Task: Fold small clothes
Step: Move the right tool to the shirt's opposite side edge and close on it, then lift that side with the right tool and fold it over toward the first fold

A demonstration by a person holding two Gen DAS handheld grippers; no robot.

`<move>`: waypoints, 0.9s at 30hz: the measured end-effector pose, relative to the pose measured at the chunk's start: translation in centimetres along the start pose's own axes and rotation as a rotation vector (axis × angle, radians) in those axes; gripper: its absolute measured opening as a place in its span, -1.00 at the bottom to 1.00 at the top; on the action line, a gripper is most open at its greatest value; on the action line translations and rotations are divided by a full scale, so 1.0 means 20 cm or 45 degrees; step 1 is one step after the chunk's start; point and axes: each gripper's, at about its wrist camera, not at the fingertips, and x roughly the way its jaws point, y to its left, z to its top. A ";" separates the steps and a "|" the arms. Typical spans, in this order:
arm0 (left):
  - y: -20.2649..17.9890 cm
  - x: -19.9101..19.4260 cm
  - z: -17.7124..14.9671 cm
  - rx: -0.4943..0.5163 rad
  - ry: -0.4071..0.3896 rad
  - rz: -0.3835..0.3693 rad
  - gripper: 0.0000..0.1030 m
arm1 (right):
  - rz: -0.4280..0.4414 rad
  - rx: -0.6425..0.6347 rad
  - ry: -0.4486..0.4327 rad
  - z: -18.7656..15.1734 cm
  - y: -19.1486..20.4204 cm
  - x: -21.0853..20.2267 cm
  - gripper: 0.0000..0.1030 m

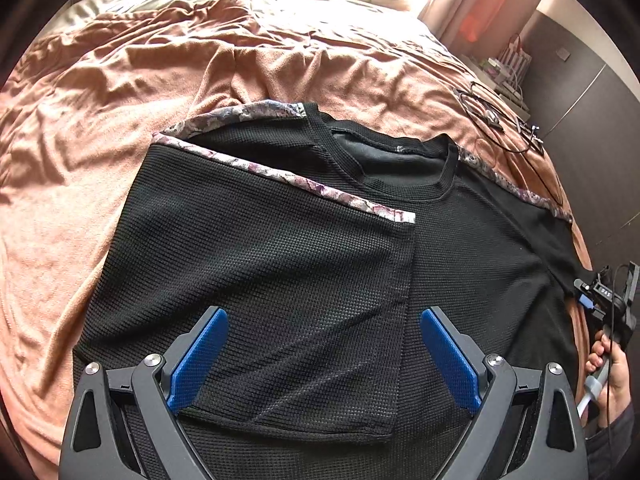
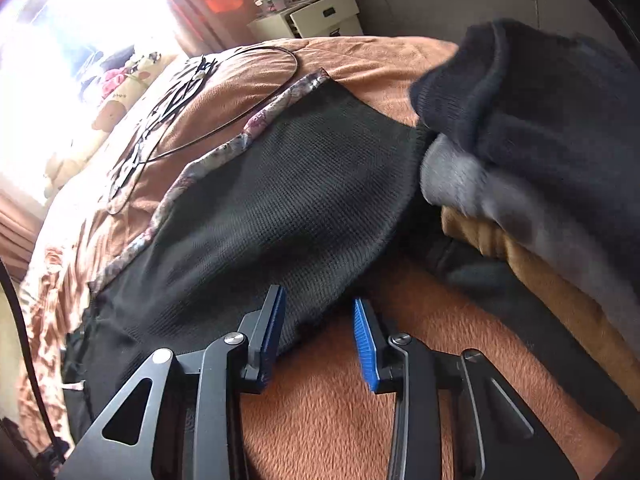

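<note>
Hovering wide and empty, the left gripper (image 1: 324, 356) waits over the soft, floppy black top (image 1: 280, 264). Right gripper (image 2: 318, 340), jaws part-open and gripping nothing, straddles the sleeve edge (image 2: 320, 312) — probably the best pinch point.

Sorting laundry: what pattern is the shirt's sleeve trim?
Purple-grey floral trim on black shirt; left wrist view.

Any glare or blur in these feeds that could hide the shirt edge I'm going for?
Right wrist view: the window is blown out at upper left, and the stacked clothes at right are smeared by blur; the black shirt sleeve hem by the right claw stays readable. Left wrist view: sharp and evenly lit, with fisheye bending at the rim; the floral trim is crisp.
</note>
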 end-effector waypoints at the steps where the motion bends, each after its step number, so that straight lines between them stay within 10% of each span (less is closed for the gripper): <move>1: 0.00 0.00 0.00 0.002 0.001 0.004 0.89 | -0.033 -0.016 -0.012 0.01 0.02 0.01 -0.48; 7: 0.02 0.01 0.00 -0.006 0.001 0.015 0.88 | -0.163 -0.081 -0.048 0.05 0.11 0.04 -0.94; 27: 0.03 -0.14 -0.02 0.006 -0.042 0.027 0.85 | 0.445 -0.511 -0.213 0.04 0.31 -0.37 -0.99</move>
